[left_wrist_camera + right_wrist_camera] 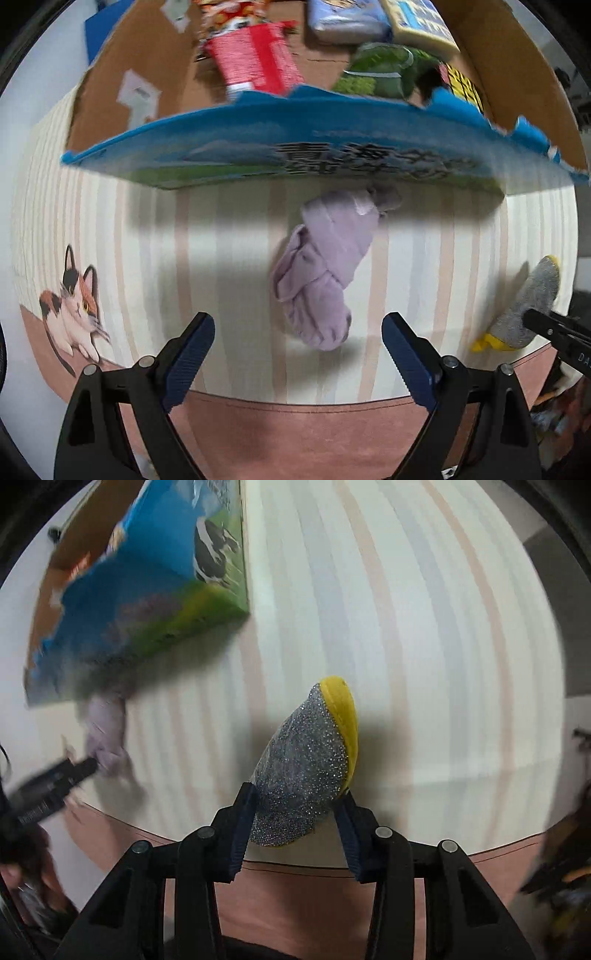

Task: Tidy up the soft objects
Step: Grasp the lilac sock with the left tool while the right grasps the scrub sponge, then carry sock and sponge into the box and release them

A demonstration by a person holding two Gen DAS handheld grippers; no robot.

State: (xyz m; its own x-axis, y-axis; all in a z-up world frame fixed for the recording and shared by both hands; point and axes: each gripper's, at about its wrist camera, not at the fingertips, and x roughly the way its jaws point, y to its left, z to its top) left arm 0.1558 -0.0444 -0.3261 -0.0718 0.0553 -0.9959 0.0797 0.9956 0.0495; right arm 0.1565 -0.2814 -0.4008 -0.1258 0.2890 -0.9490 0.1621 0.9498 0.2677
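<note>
**Two soft pieces, one gripped and one waiting**

The scouring sponge [314,760], glittery grey mesh with a yellow foam edge, sat between the pads of the right gripper [295,812], which pressed on its near end from both sides. The mesh bulged slightly at the pads, so it looked light, springy and easily squashed; a hold across the thick middle would likely serve better than one at the tapering tip, where it could squirt out. Its far end still seemed to rest on the table [424,646], though contact could not be confirmed.

The lilac cloth [321,273], twisted into a loose bundle, lay on the striped table covering just in front of the cardboard box [258,147]. It looked limp and weightless, likely to unroll or trail if pinched by a loose flap. The knotted bulk at its middle seemed the safest place to take hold. The left gripper [298,349] hung above its near end with the jaws spread wide, nothing between the pads touching them.

Beyond the cloth, the open box already held a red packet [255,62], a green plush item [384,70] and other packs. A printed cat [74,302] decorated the covering at the left.
</note>
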